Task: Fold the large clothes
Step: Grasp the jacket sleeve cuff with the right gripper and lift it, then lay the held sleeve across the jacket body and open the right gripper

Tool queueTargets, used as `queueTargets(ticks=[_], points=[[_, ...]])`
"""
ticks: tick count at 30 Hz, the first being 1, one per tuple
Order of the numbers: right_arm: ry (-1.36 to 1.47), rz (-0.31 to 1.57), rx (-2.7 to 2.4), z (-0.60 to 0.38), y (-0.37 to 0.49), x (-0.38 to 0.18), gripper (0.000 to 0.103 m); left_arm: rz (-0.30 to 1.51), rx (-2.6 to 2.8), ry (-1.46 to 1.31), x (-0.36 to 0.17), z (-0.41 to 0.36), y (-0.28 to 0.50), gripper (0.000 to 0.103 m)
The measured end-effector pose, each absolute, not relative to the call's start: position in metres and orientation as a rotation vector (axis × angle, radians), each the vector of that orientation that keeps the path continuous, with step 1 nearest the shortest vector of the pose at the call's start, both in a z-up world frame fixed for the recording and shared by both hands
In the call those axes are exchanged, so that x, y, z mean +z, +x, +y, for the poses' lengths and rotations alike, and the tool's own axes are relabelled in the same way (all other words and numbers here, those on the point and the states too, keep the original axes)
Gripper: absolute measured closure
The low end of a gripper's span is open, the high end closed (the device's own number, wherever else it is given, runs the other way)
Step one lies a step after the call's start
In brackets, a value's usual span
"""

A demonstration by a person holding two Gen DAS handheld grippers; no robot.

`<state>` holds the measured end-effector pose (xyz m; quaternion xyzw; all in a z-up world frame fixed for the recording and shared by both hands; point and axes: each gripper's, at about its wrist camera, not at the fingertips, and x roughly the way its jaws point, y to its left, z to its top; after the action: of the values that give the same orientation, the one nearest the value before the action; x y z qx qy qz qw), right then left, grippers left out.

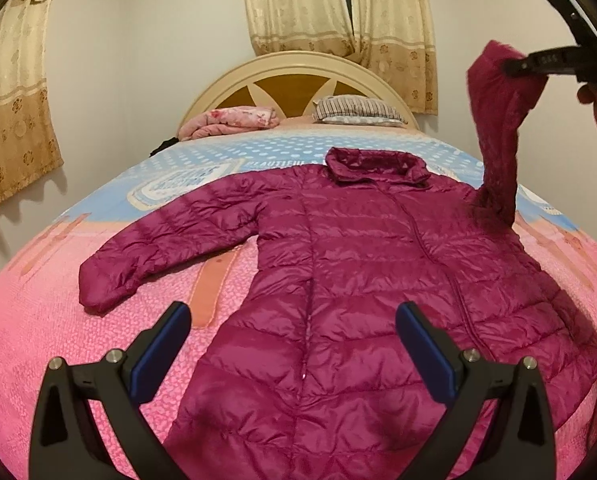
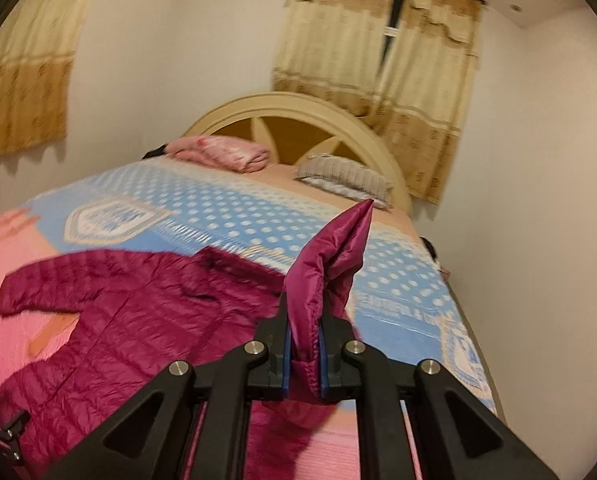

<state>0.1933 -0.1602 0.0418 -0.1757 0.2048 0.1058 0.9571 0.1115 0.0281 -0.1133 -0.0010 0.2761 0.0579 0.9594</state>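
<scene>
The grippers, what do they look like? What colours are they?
Both are black. The left gripper has two wide triangle-shaped arms with cut-out holes, round silver bolts and blue pads on its fingers. The right gripper looks the same: black arms, silver bolts, thin blue pads. From the left view, a small green light glows on it.

A magenta quilted coat (image 1: 338, 280) lies front-up, spread across the frame's centre, one sleeve (image 1: 498, 132) raised at upper right, the other flat at left.
</scene>
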Motion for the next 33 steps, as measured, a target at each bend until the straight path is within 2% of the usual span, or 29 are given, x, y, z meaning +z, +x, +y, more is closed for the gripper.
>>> queueTargets(ticks=[7,17,24,25,27,28,29,33], points=[[-0.407,0.458,0.308,-0.093,0.207,-0.018,0.094,0.572,0.135,0.005,-0.118,0.032,0.113,0.000],[-0.291,0.646,0.407,-0.040,0.245,-0.117,0.094,0.617,0.189,0.006,-0.132,0.045,0.117,0.000],[-0.229,0.727,0.486,-0.018,0.252,-0.156,0.093,0.625,0.200,0.031,-0.132,0.043,0.122,0.000],[-0.218,0.744,0.497,-0.016,0.253,-0.161,0.089,0.626,0.198,0.035,-0.131,0.042,0.123,0.000],[-0.201,0.757,0.547,-0.016,0.253,-0.164,0.068,0.619,0.196,0.051,-0.127,0.040,0.125,0.000],[-0.199,0.767,0.585,-0.015,0.250,-0.165,0.035,0.613,0.198,0.057,-0.125,0.040,0.126,0.000],[-0.199,0.760,0.600,-0.014,0.247,-0.163,0.012,0.607,0.200,0.059,-0.122,0.040,0.127,0.000],[-0.164,0.702,0.610,-0.029,0.235,-0.142,0.011,0.608,0.188,0.065,-0.112,0.039,0.137,0.000]])
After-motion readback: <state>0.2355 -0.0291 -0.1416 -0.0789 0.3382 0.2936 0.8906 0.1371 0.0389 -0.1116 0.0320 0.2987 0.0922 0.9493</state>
